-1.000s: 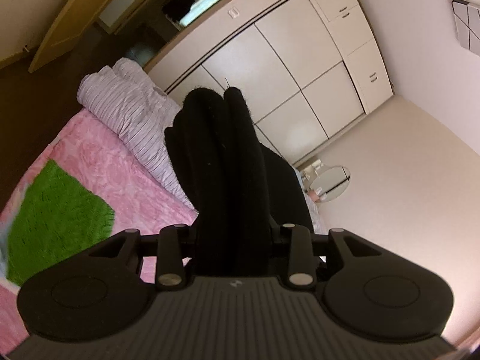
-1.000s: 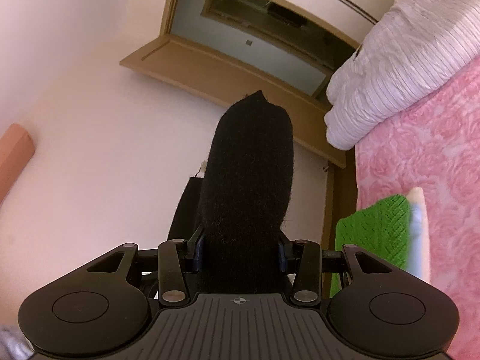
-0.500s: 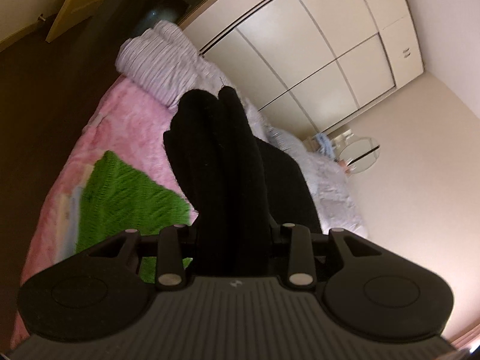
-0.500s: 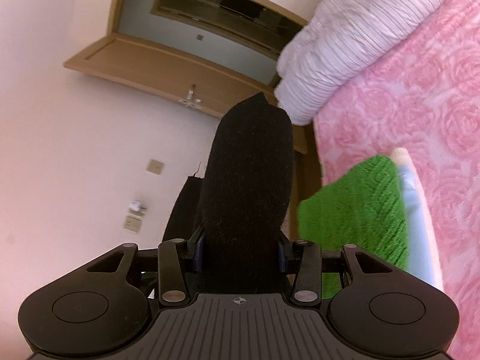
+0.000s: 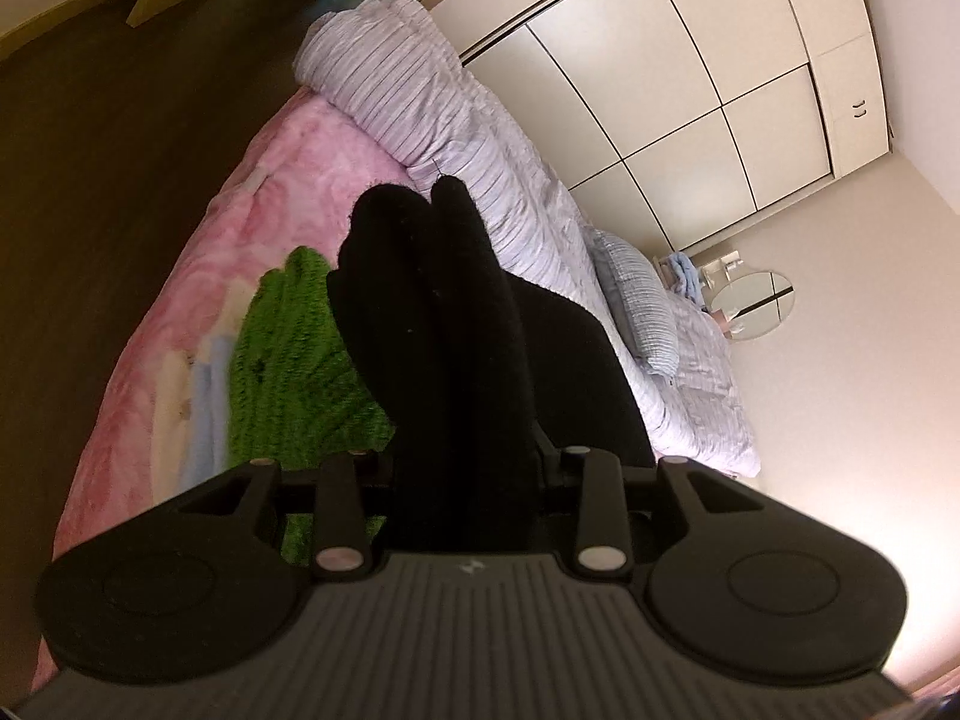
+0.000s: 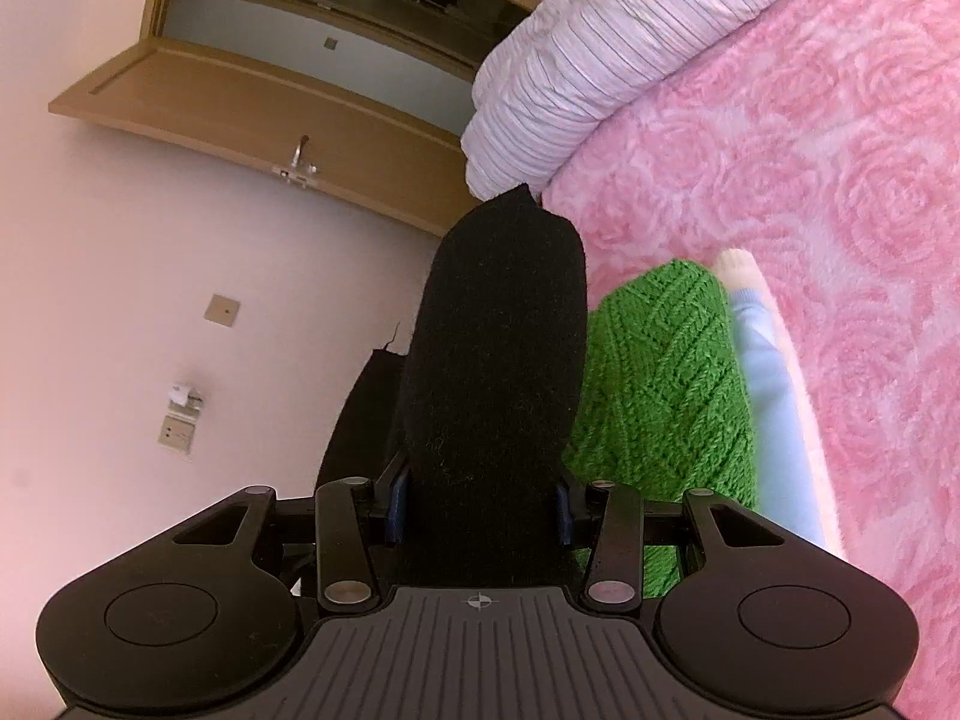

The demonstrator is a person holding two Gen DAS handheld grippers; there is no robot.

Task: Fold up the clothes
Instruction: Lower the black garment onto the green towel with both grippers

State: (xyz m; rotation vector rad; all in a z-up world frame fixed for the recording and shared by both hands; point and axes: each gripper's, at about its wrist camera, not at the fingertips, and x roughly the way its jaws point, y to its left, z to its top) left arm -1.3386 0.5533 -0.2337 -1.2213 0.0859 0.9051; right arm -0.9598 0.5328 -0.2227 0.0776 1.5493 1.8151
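Carrying a black knit garment (image 5: 444, 324) clamped in both the left gripper (image 5: 462, 480) and right gripper (image 6: 480, 498), above the folded green sweater (image 6: 660, 372) on the pink blanket (image 6: 810, 180). Next, likely: lowering it flat, then releasing.

We are seeing a pink bedspread (image 6: 810, 192), a striped duvet (image 5: 456, 138) lying beside white wardrobes (image 5: 690, 78), a round mirror (image 5: 753, 303), and what may be a door (image 6: 252, 120).

Black ribbed gripper (image 5: 462, 420), seemingly plastic
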